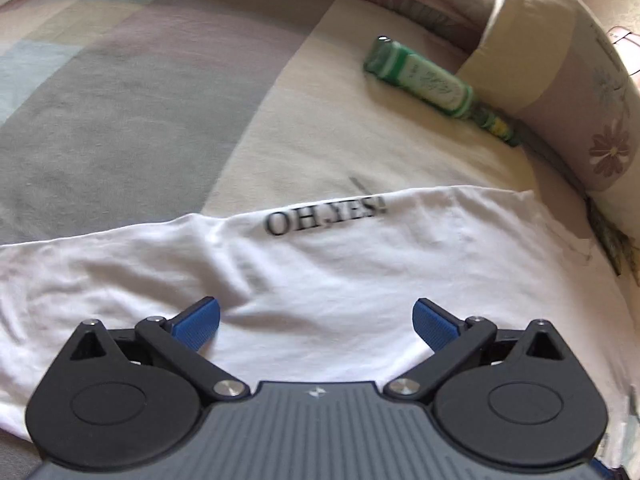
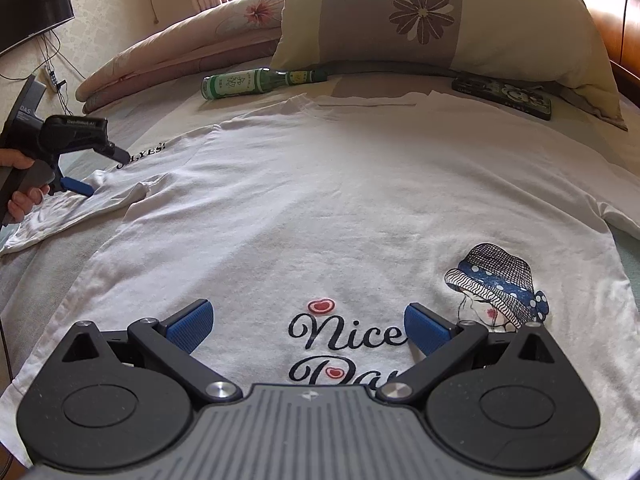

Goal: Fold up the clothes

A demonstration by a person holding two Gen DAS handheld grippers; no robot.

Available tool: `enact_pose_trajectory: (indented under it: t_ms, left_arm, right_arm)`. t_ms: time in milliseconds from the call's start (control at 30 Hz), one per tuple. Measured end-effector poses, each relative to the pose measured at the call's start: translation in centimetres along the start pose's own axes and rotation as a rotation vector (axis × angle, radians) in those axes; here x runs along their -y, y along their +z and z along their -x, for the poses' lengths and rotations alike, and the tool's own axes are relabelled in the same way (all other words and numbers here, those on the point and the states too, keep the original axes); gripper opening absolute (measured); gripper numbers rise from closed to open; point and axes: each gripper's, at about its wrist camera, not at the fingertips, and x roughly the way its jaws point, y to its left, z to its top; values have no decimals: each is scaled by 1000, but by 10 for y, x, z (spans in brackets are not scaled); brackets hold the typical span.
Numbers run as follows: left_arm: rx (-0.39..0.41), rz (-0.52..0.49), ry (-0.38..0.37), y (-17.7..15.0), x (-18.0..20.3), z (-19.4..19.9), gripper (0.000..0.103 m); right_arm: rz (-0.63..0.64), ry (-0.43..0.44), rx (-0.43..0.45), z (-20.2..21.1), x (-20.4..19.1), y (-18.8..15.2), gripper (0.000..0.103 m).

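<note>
Below the right gripper point(image 2: 306, 326), fingers wide and empty, a white shirt point(image 2: 320, 200) lay flat on the bed point(image 1: 120, 100). Left gripper point(image 1: 316, 322), also wide, hung over its left sleeve point(image 2: 80, 204), nearer that fold. Bottle point(image 2: 256, 82) beyond.

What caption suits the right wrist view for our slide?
Open right gripper hovers over a white printed T-shirt spread on a bed, green bottle beyond.

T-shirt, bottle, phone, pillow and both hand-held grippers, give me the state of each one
T-shirt: spread flat, print up, unfolded.
Sleeve: rumpled.
Bottle: lying on its side.
Phone: lying flat.
Pillow: propped up.
Left hand-held gripper: open, over the sleeve.
Right hand-held gripper: open, empty.
</note>
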Motion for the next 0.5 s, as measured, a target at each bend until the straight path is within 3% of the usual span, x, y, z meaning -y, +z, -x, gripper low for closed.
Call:
enact_pose_trajectory:
  t_ms: [200, 300, 400, 433, 500]
  left_arm:
    - [79, 55, 233, 12, -41, 19, 101]
    - [93, 84, 107, 5, -57, 36, 102]
    - [47, 51, 91, -5, -59, 33, 102]
    - [38, 32, 131, -9, -60, 31, 102]
    - [33, -12, 299, -15, -65, 24, 102]
  right_arm:
    - [-5, 2, 17, 1, -1, 1, 103]
    - [1, 4, 31, 1, -3, 1, 103]
    - [10, -9, 48, 5, -7, -1, 103]
    - [5, -11, 52, 7, -7, -1, 103]
    - [-8, -16, 62, 12, -10, -3, 103]
